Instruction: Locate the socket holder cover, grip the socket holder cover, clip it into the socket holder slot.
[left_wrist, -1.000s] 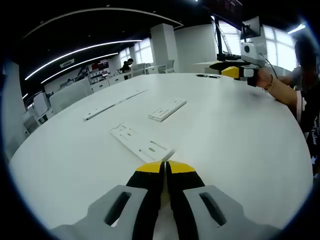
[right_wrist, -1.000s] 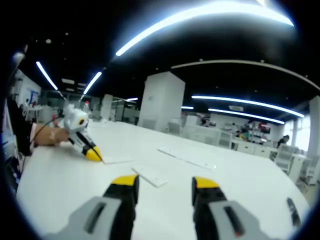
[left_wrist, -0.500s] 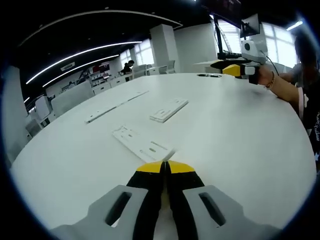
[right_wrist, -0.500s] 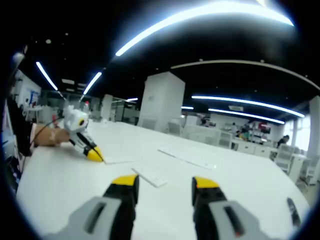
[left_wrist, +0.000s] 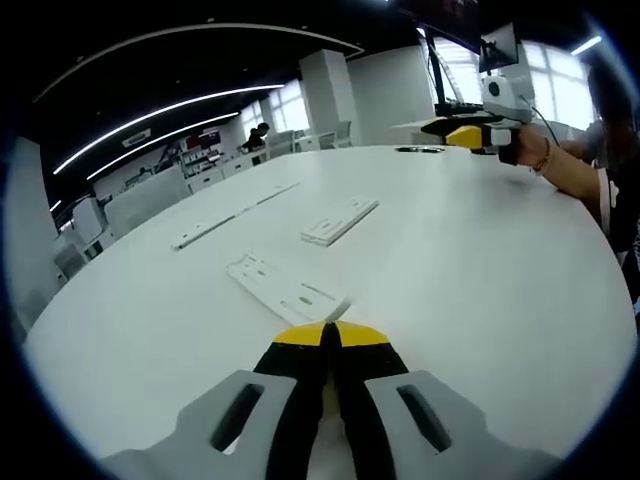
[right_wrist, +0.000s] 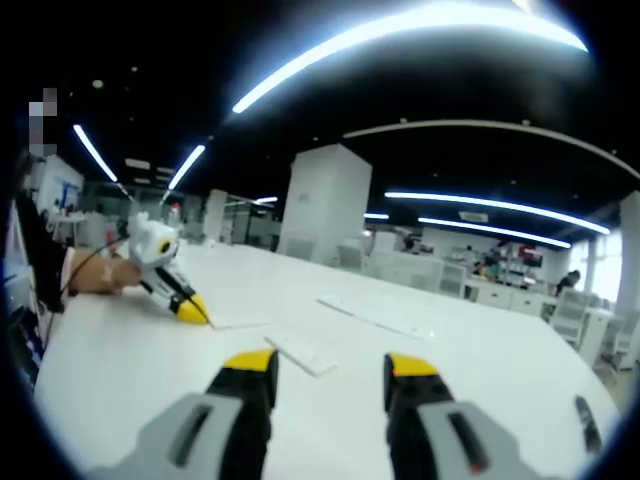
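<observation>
Yellow-tipped left tool (left_wrist: 330, 335) closed at white cover's (left_wrist: 285, 290) corner; right tool (right_wrist: 330, 375) agape, empty.

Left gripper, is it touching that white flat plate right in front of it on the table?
Cannot tell. In the left gripper view the shut left gripper tips sit right at the near corner of the white plate, but no contact or gap shows plainly.

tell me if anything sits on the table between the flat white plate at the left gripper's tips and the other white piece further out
Nothing visible does. Between the flat white slotted plate at the shut left gripper and the smaller white rectangular piece beyond it lies only bare white round table. The long thin white strips lie off to one side.
</observation>
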